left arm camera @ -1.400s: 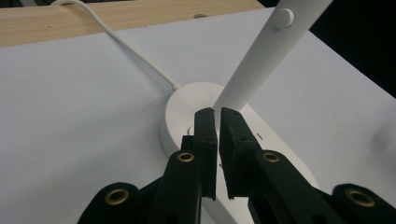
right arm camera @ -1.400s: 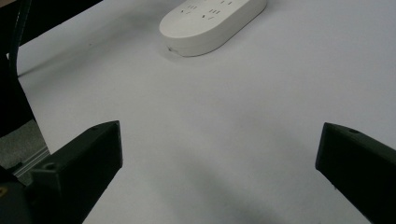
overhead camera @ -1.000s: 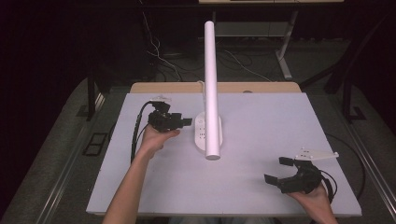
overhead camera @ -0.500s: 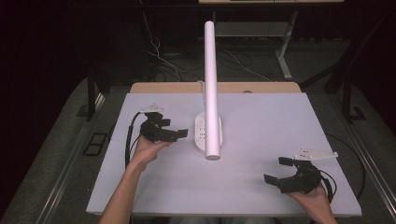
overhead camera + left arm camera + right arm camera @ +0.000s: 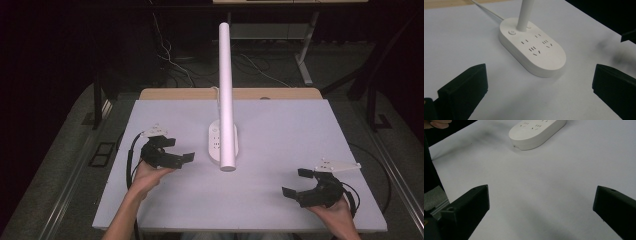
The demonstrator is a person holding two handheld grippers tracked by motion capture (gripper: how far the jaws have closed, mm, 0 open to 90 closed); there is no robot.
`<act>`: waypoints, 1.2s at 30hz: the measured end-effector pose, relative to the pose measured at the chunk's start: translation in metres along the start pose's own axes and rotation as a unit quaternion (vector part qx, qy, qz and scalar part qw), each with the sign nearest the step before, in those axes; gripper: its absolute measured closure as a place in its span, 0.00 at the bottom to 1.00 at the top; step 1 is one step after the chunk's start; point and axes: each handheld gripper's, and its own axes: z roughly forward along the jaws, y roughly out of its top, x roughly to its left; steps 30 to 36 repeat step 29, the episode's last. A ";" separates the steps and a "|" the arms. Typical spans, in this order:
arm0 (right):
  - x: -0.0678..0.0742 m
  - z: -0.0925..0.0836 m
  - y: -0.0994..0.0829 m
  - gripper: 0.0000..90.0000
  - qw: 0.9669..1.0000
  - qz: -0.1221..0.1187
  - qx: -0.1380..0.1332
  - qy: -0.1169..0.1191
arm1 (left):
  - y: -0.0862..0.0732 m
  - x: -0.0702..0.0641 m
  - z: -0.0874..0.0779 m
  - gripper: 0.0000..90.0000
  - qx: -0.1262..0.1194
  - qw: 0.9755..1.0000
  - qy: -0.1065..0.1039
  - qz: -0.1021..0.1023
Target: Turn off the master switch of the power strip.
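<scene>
A white oval socket base with a tall white pole rising from it stands mid-table. My left gripper hovers just left of the base, open and empty, pointing at it. In the left gripper view the base with its socket holes and round button lies ahead between the wide-apart jaws of the left gripper. My right gripper rests near the front right of the table, open and empty, well apart from the base. In the right gripper view the base's end lies far ahead of the open right gripper.
The white tabletop has a wooden strip along its back edge. A white cable runs from the base toward that edge. Dark floor with cables and table legs surrounds the table.
My left gripper has drawn back toward the front left, away from the socket base. The right gripper has stayed where it was.
</scene>
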 end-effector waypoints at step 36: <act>0.003 0.003 -0.002 0.00 1.000 -0.002 0.006 0.006 | -0.070 -0.029 -0.022 0.00 -0.011 1.000 -0.004 0.001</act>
